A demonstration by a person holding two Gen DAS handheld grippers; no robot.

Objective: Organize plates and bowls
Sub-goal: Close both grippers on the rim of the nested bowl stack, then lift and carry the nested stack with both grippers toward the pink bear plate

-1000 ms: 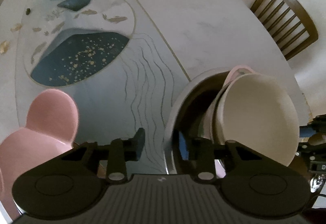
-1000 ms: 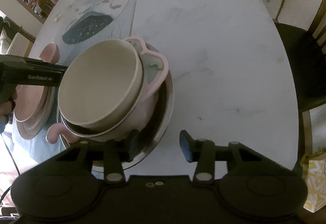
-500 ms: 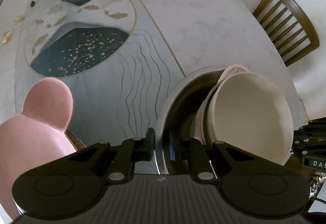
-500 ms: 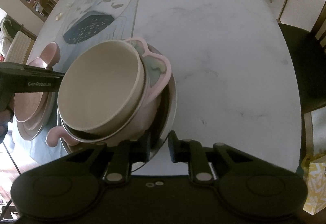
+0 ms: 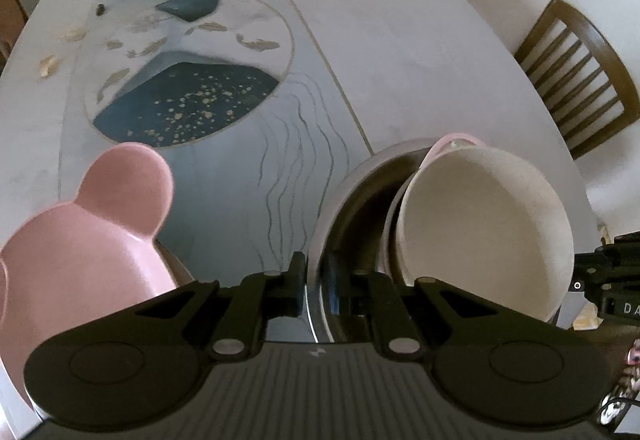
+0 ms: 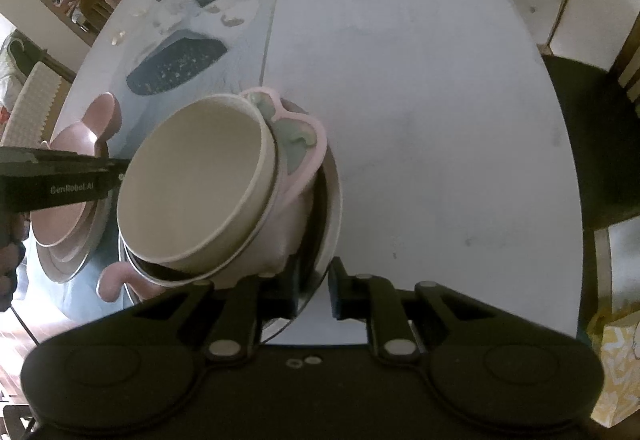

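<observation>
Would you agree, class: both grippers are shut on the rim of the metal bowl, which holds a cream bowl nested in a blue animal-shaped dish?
Not quite: the animal-shaped dish is pink, as the right wrist view shows. The rest holds: the left gripper and the right gripper are each shut on the rim of the metal bowl, and the cream bowl sits nested in that dish.

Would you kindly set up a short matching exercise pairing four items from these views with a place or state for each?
Items:
1. cream bowl
2. pink bear-shaped plate
3. metal bowl
4. wooden chair

Places or states:
A. rim clamped by both the left gripper and the right gripper
B. beside the table
C. on top of the nested stack
D. on a metal plate, apart from the stack

Pairs: 1-C, 2-D, 3-A, 4-B
</observation>
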